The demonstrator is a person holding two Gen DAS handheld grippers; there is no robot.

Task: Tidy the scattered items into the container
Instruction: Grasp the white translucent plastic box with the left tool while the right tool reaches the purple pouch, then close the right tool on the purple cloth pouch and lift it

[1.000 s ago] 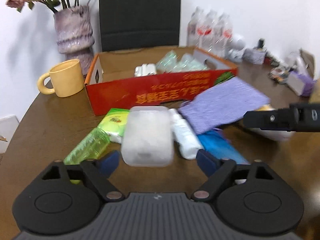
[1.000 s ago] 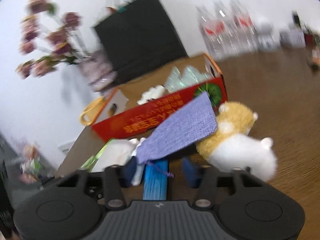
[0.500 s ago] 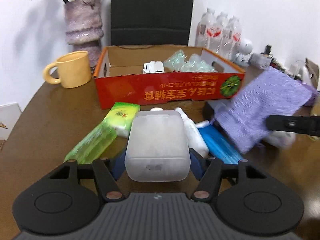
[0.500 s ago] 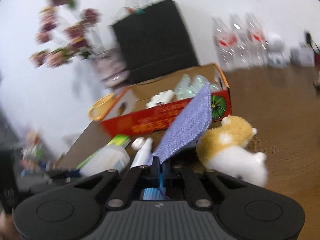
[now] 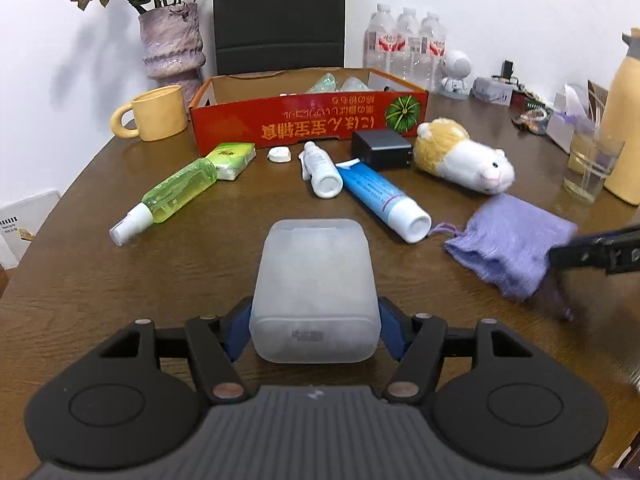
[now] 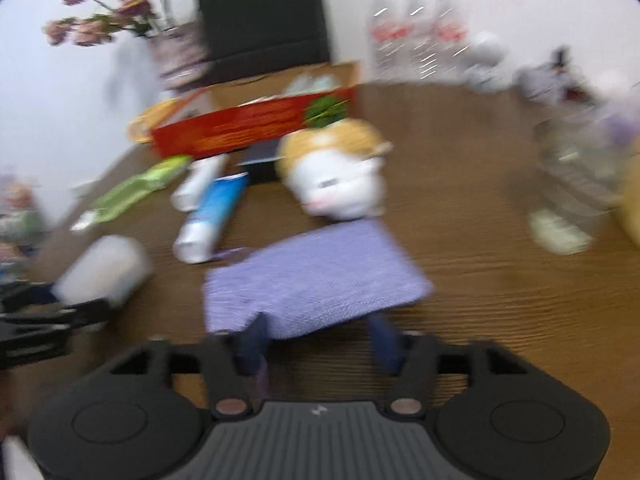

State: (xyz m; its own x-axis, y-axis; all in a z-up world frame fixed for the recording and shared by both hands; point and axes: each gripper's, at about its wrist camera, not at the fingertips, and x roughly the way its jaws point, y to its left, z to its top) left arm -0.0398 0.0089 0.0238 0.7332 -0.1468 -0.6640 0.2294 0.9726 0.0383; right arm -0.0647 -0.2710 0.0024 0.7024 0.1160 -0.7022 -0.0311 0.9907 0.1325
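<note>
My left gripper (image 5: 314, 330) is shut on a frosted white plastic case (image 5: 314, 292), held above the table. My right gripper (image 6: 318, 342) is open; the purple knit pouch (image 6: 316, 280) lies on the table just ahead of its fingers, also seen in the left wrist view (image 5: 508, 240). The red cardboard box (image 5: 308, 124) stands at the back with a few items inside. In front of it lie a green spray bottle (image 5: 172, 196), a green tissue pack (image 5: 232, 154), a white cap (image 5: 279, 155), a white bottle (image 5: 320, 170), a blue tube (image 5: 380, 196), a black charger (image 5: 382, 148) and a plush hamster (image 5: 460, 156).
A yellow mug (image 5: 154, 114) and a flower vase (image 5: 172, 44) stand at the back left. Water bottles (image 5: 404, 42), a glass (image 5: 592, 168), a yellow flask (image 5: 624, 120) and small clutter stand at the back right. A black chair (image 5: 278, 16) is behind the box.
My left gripper closed on the white case and pulled back with it. My right gripper carried the purple pouch right and toward the front, then opened and let it go on the table.
</note>
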